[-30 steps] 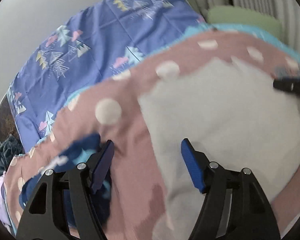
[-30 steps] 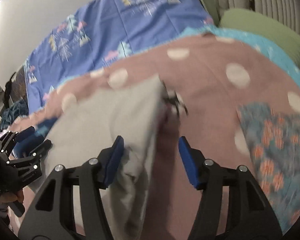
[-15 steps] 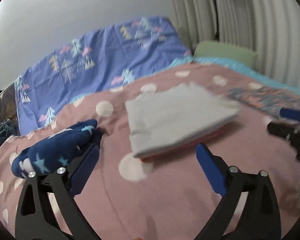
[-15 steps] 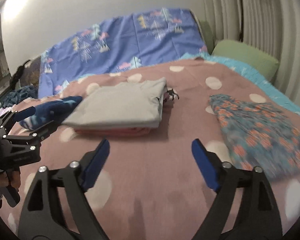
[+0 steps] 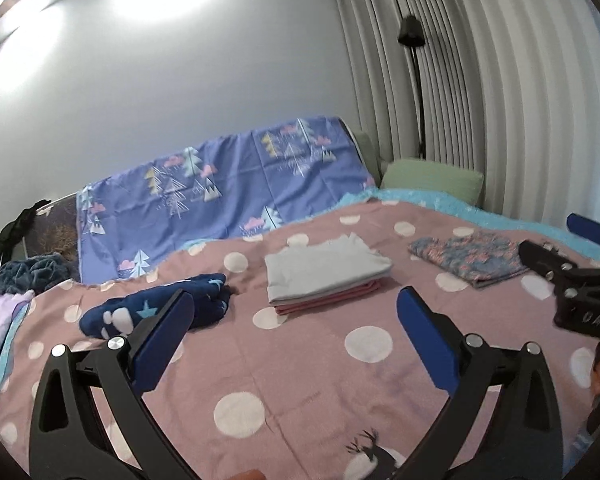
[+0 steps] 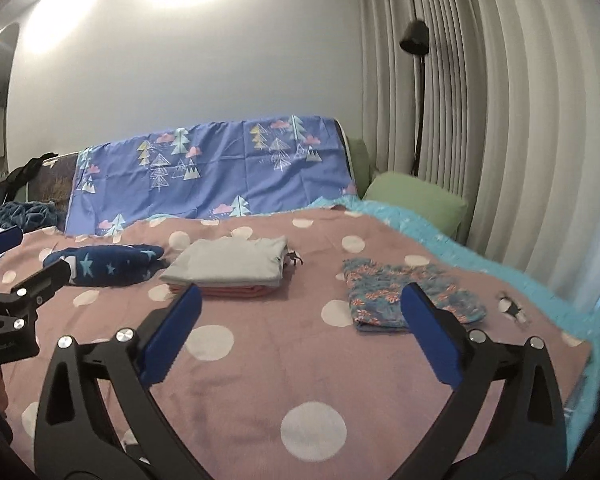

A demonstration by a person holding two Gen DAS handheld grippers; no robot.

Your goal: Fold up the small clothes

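Both tools are empty and spread as wide as they go: the left tool (image 5: 292, 336) and the right tool (image 6: 300, 330) have just been opening, with nothing between the jaws, and both hang above the pink dotted bedspread (image 5: 300, 392) well short of any garment. The folded stack (image 5: 326, 276), grey on top of pink, looks finished, so the step in hand is judged to be fetching the next piece. To do that well, go for the crumpled navy star-print garment (image 5: 156, 310), lying at about ten o'clock from the left tool and just beside the stack; pinch it at two opposite edges, one tool each, lift it clear and spread it flat before any fold, keeping away from the stack. The navy piece is soft, bunched into a long roll, with pale stars and white patches. A floral blue piece (image 6: 404, 296) lies folded at about one o'clock from the right tool.
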